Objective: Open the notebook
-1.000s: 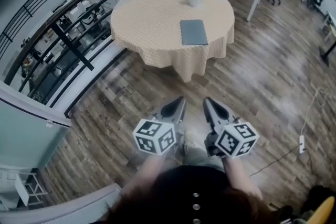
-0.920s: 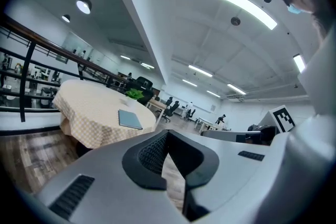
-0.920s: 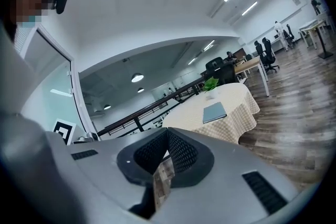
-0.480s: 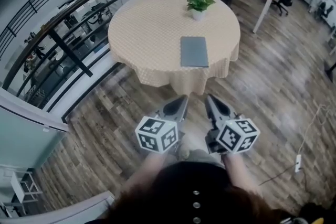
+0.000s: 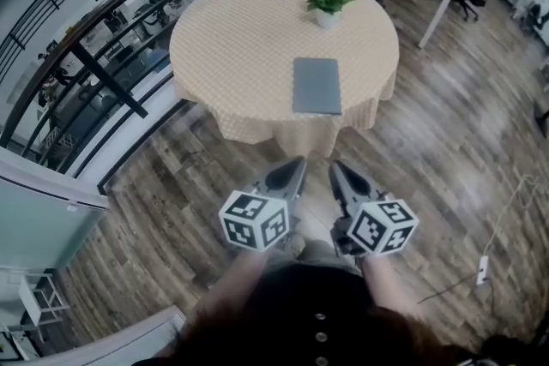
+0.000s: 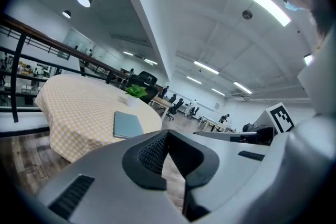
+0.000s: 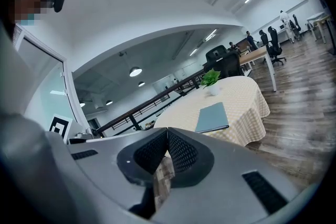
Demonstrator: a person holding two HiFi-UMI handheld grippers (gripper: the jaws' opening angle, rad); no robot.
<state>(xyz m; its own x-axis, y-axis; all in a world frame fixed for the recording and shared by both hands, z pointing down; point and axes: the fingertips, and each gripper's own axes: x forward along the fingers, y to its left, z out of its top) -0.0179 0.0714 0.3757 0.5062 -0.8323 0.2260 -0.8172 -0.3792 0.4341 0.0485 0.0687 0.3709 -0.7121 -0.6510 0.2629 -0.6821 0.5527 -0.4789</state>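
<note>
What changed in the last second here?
The person walked closer to the round table, so it and the closed notebook now look nearer in the head view. Nothing was grabbed or released. The left hand-held gripper and right hand-held gripper stay shut, empty, side by side; the notebook lies unmoved.

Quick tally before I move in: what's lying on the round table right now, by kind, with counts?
notebook: 1 (grey, closed, lying flat)
potted plant: 1 (green, in a white pot)
Total on the round table: 2
</note>
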